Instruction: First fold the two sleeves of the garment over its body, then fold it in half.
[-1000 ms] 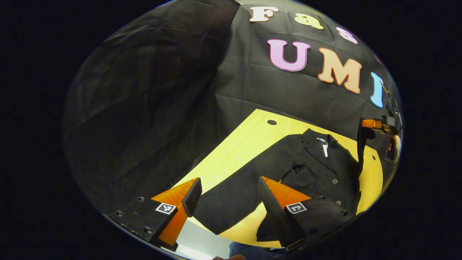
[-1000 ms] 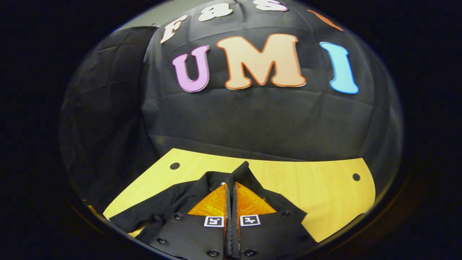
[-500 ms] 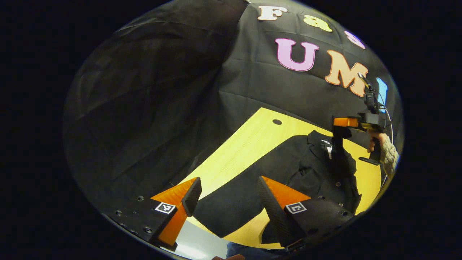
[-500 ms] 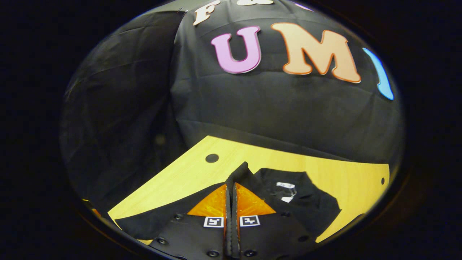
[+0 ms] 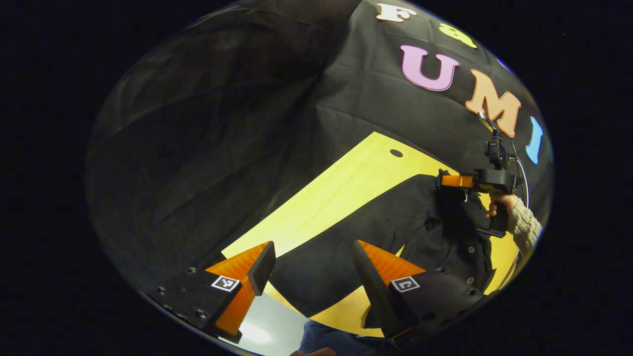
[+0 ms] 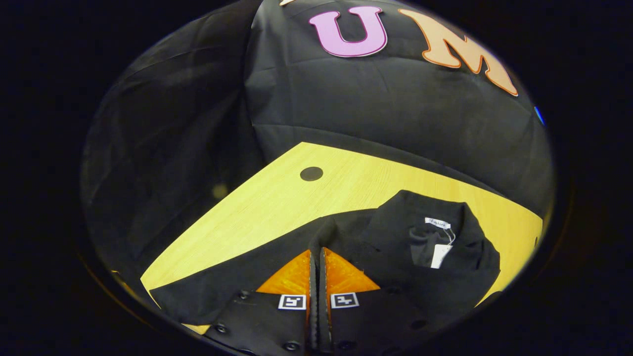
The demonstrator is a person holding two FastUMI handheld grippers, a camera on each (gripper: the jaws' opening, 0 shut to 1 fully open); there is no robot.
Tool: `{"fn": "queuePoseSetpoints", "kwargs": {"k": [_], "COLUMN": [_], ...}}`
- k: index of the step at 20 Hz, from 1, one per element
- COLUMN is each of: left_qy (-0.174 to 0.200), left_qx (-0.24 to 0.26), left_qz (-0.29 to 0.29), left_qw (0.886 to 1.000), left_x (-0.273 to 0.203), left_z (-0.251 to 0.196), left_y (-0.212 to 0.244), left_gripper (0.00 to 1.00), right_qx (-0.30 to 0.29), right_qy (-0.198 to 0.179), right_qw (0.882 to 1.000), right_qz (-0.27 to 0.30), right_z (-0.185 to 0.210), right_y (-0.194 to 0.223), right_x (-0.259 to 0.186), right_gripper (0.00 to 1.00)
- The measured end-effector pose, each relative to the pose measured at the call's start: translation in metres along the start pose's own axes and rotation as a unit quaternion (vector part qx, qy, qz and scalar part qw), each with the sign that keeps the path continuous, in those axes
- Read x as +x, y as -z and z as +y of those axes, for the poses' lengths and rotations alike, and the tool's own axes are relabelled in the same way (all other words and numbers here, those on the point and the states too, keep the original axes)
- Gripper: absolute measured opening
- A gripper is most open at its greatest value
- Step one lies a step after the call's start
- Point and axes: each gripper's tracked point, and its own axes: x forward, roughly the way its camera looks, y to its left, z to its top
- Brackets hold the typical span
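Right gripper (image 6: 316, 254) pinched tight on sleeve (image 5: 452, 207), held over shirt (image 6: 435, 262). Left gripper (image 5: 311, 269) held wide open, empty, at 6 o'clock. Sleeve could be dropped crooked if let go early.

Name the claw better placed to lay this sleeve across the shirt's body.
Right. The right claw is shut on the sleeve, holding it above the shirt. The left claw hangs open over the other sleeve.

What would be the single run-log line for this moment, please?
step: first sleeve fold | right gripper: shut on sleeve, above garment | left gripper: open, over other sleeve | table
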Motion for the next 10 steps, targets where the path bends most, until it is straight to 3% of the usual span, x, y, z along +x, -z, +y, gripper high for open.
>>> {"fn": "queuePoseSetpoints", "kwargs": {"k": [2,3,5,10], "left_qy": [-0.004,-0.005,-0.008,-0.014], "left_qx": [-0.003,-0.004,-0.005,-0.012], "left_qz": [0.004,0.006,0.006,0.015], "left_qw": [1.000,1.000,1.000,1.000], "left_x": [0.002,0.004,0.009,0.008], "left_z": [0.001,0.001,0.003,0.008], "left_y": [0.004,0.005,0.009,0.021], "left_gripper": [0.95,0.96,0.95,0.95], "right_qx": [0.006,0.011,0.016,0.041], "right_qy": [-0.012,-0.022,-0.031,-0.043], "right_qw": [1.000,1.000,0.999,0.998], "right_qz": [0.008,0.013,0.013,0.008], "right_z": [0.005,0.007,0.012,0.014], "right_y": [0.007,0.008,0.008,0.001], "right_x": [0.005,0.007,0.011,0.005], "right_gripper": [0.10,0.07,0.31,0.55]}}
